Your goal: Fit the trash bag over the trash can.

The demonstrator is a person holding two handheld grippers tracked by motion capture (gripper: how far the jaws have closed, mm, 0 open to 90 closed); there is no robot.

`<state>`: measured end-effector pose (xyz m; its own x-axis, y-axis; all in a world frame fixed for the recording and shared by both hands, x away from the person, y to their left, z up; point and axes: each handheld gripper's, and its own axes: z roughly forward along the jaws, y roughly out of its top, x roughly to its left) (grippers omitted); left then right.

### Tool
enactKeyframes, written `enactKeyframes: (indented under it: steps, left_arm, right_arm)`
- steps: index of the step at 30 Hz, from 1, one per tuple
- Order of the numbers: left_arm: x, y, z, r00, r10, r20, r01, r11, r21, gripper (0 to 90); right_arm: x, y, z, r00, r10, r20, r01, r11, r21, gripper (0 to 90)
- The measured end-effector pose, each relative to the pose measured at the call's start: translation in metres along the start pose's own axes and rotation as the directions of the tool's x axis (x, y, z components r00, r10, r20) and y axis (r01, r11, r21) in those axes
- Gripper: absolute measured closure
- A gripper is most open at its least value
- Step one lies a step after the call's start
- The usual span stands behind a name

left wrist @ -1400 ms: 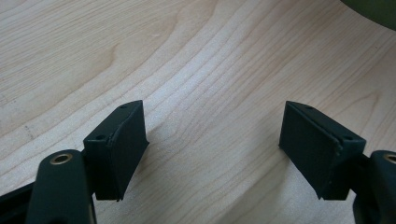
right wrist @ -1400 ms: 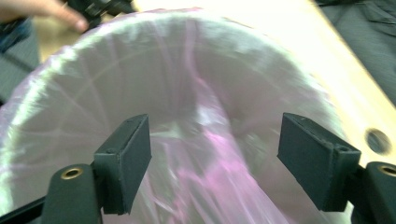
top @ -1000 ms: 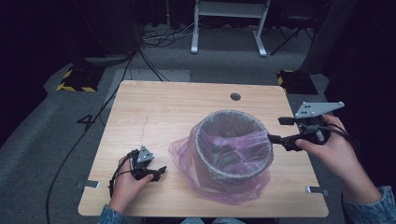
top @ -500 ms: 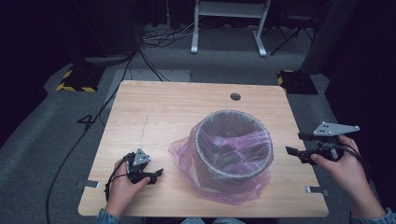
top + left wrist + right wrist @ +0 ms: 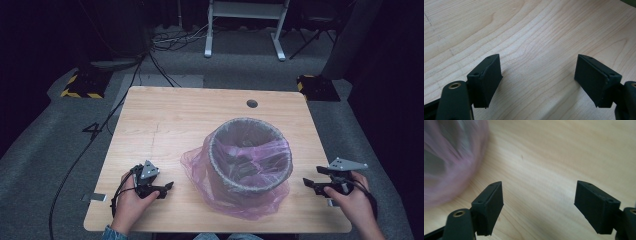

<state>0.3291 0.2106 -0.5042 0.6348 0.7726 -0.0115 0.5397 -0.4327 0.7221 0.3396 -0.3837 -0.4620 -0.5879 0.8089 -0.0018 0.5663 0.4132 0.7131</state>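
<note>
Two grippers sit at the near edge of the wooden table, one either side of the work: the left gripper rests low on the wood at the near left, and the right gripper hangs just above the near right corner. In the left gripper view its jaws stand wide apart with only bare wood grain between them, and the right gripper view shows the same wide gap, empty, with a blurred pink mass to its left. Between the two, a little right of the table's middle, stands the mesh waste bin, upright, with a translucent pink bag lining it; the bag's mouth is folded over the rim and its slack pools on the table on the near and left sides. The lining looks nearly finished, and the step in hand seems to be tidying the loose film or letting go. To do it well, each gripper should pinch only a thin fold of plastic near the rim, pull outward and down evenly on opposite sides, and avoid dragging the light bin across the wood. Farther off, a round grommet hole sits near the far edge. No brand, label or readable writing appears anywhere.
</note>
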Motion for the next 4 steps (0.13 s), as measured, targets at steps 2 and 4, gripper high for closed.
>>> enactKeyframes:
  steps: [2, 4]
  left_arm:
    - [0.000, 0.000, 0.000, 1.0000, 0.000, 0.000, 0.000, 1.0000, 0.000, 21.6]
    - [0.000, 0.000, 0.000, 1.0000, 0.000, 0.001, 0.000, 1.0000, 0.000, 21.5]
  right_arm:
    - [0.001, -0.013, 0.011, 0.9999, 0.010, 0.004, -0.010, 0.9999, 0.014, 23.3]
    - [0.002, -0.026, 0.022, 0.9996, 0.030, 0.002, -0.030, 0.9993, 0.022, 21.6]
